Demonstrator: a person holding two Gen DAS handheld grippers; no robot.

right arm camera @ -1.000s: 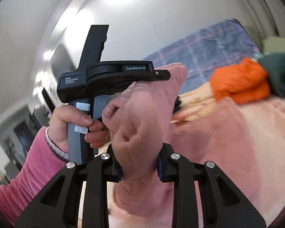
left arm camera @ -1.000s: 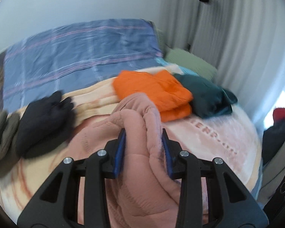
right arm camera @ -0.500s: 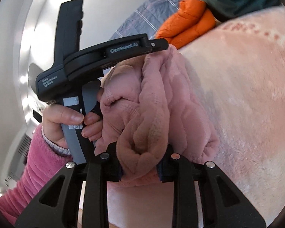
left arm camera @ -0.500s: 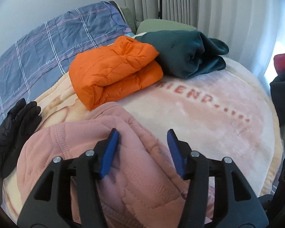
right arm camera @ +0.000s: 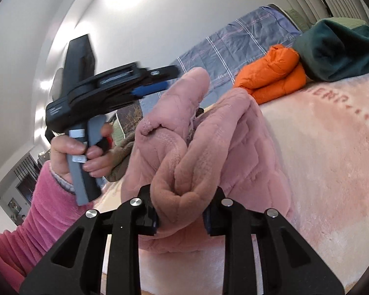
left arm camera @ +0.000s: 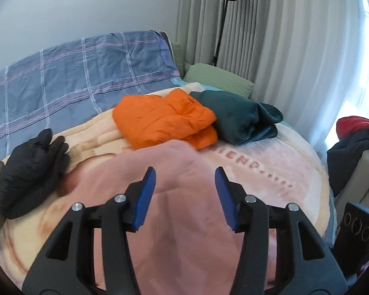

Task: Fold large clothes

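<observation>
A pink quilted fleece garment (left arm camera: 174, 196) lies bunched on the bed blanket (left arm camera: 270, 162). My left gripper (left arm camera: 184, 194) is open and empty, hovering just above the garment. In the right wrist view my right gripper (right arm camera: 180, 211) is shut on a thick fold of the pink garment (right arm camera: 209, 147), lifting that part off the bed. The left gripper (right arm camera: 145, 83) also shows there, up and left of the raised cloth, apart from it.
A folded orange jacket (left arm camera: 164, 123) and a folded dark green garment (left arm camera: 238, 120) lie at the back of the bed. Black clothing (left arm camera: 29, 167) lies at the left. A plaid blue cover (left arm camera: 73, 78), a floor lamp (left arm camera: 221, 19) and curtains stand behind. A chair with clothes (left arm camera: 356, 142) is at the right.
My left gripper has let go of the pink garment, opened and drawn back above it. My right gripper has kept its hold on the fold.
</observation>
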